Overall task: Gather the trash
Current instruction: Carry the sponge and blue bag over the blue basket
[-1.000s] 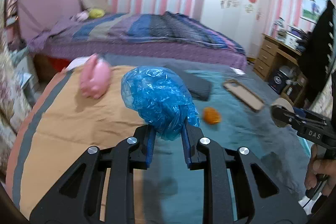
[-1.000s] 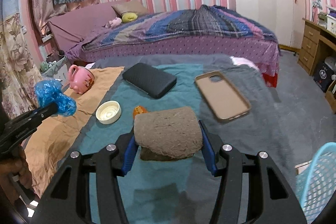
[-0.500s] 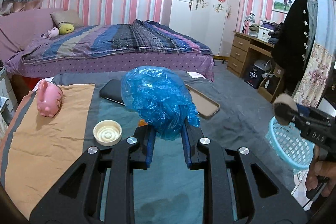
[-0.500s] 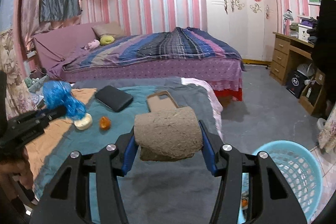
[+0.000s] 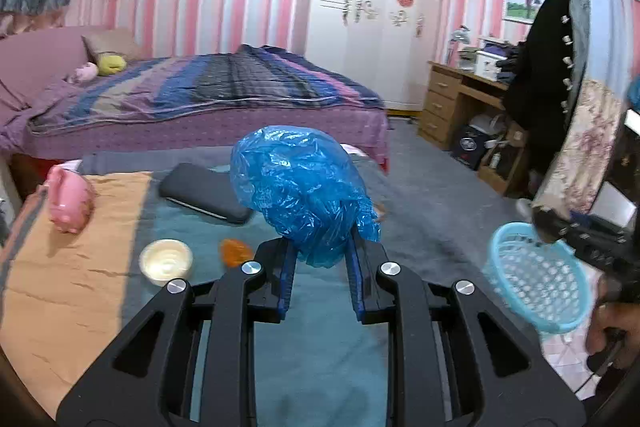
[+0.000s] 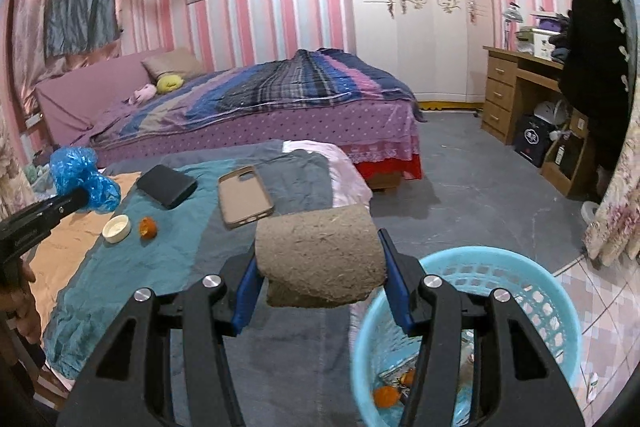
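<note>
While I carry both pieces toward the blue basket at near right, my left gripper pinches a light, crinkly blue plastic bag by its bunched neck; my right gripper clamps a stiff, fibrous cardboard piece by its sides.

pink piggy bank, black case, phone case on bedspread.

Both grippers, the left gripper and the right gripper, are showing black skeletal frames, silver screws and blue-lined jaws.
</note>
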A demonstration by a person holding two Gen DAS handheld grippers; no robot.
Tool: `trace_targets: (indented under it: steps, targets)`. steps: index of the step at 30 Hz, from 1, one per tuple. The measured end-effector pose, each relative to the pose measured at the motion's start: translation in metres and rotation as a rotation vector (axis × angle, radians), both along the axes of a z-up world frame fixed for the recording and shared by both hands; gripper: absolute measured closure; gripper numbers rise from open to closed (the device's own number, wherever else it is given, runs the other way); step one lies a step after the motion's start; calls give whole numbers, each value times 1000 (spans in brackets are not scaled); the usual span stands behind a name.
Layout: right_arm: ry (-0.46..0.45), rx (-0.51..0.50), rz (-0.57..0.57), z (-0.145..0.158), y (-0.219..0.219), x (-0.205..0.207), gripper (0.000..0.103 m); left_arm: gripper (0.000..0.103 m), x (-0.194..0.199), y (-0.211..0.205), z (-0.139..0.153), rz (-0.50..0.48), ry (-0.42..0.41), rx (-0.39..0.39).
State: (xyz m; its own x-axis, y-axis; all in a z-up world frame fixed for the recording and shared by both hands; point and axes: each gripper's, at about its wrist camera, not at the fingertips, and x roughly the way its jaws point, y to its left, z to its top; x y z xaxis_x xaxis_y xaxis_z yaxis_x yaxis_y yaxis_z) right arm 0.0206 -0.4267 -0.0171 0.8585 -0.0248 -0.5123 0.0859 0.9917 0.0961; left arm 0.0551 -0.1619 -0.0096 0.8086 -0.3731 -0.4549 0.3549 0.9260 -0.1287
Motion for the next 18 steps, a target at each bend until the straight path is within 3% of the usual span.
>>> trace_targets:
  steps: [9, 18]
  targets:
    - [23, 2, -68, -9, -32, -14, 50, 81, -24, -53, 5, -140, -25, -21]
    - [52, 5, -162, -20, -65, -32, 50, 81, -28, -87, 2, -208, -13, -33]
